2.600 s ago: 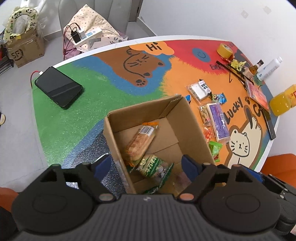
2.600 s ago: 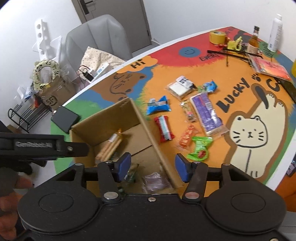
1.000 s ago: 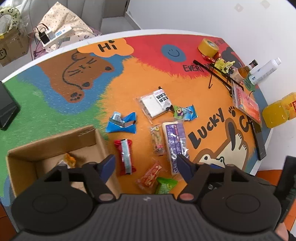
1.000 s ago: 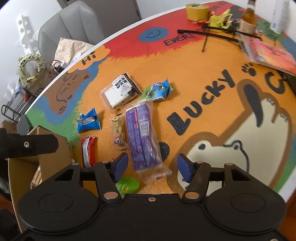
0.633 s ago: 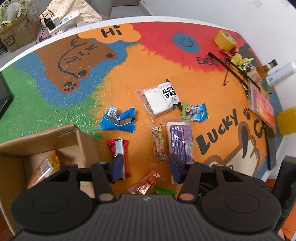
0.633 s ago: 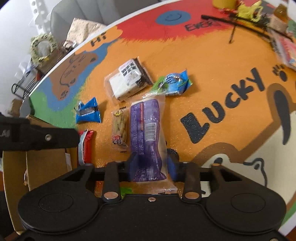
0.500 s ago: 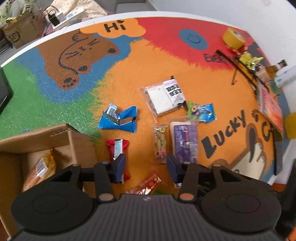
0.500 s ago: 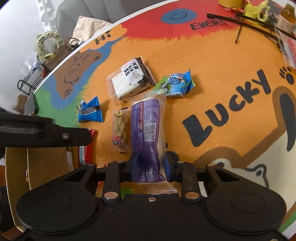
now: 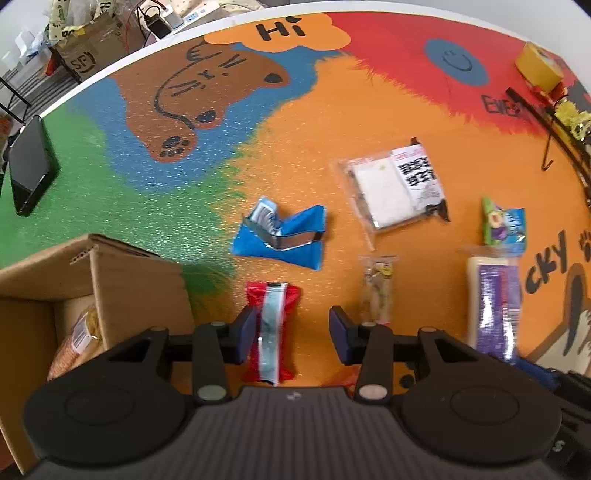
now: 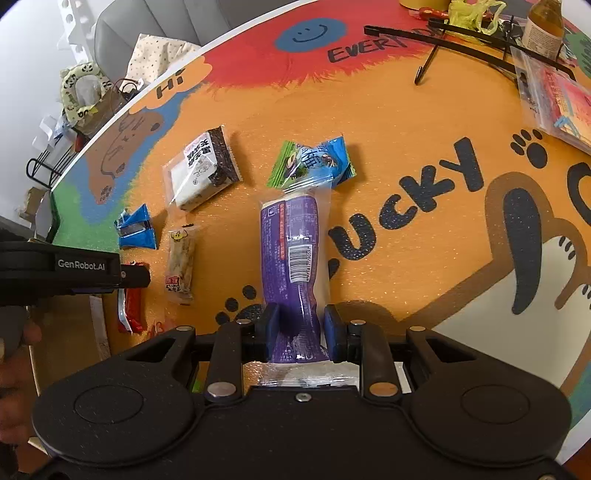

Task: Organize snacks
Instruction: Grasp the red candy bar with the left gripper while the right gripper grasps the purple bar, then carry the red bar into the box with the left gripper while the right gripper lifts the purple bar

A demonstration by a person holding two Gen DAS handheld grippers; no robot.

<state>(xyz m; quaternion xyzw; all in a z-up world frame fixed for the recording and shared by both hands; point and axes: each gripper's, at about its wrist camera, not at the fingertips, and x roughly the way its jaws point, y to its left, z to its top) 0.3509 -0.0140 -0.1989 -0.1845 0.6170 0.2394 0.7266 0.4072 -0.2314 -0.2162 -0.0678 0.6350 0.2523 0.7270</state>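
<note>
My right gripper (image 10: pixel 300 332) is shut on the near end of a long purple snack pack (image 10: pixel 293 251), which lies on the table; it also shows in the left wrist view (image 9: pixel 495 295). My left gripper (image 9: pixel 293 330) is open, its left finger beside a red snack packet (image 9: pixel 271 325), which lies partly between the jaws. A cardboard box (image 9: pixel 122 284) with a bread pack (image 9: pixel 79 332) inside stands at the left. A blue packet (image 9: pixel 280 236), a white packet (image 9: pixel 397 188), a small clear snack bar (image 9: pixel 378 288) and a blue-green packet (image 9: pixel 504 221) lie on the table.
A black phone (image 9: pixel 31 173) lies at the far left edge. Tape roll (image 9: pixel 537 68), black hangers (image 10: pixel 469 38), a bottle (image 10: pixel 543 26) and a red booklet (image 10: pixel 557 99) crowd the far right. The table edge curves along the back.
My right gripper has closed on the purple pack. My left gripper has narrowed and moved lower toward the red packet. Both left the box earlier.
</note>
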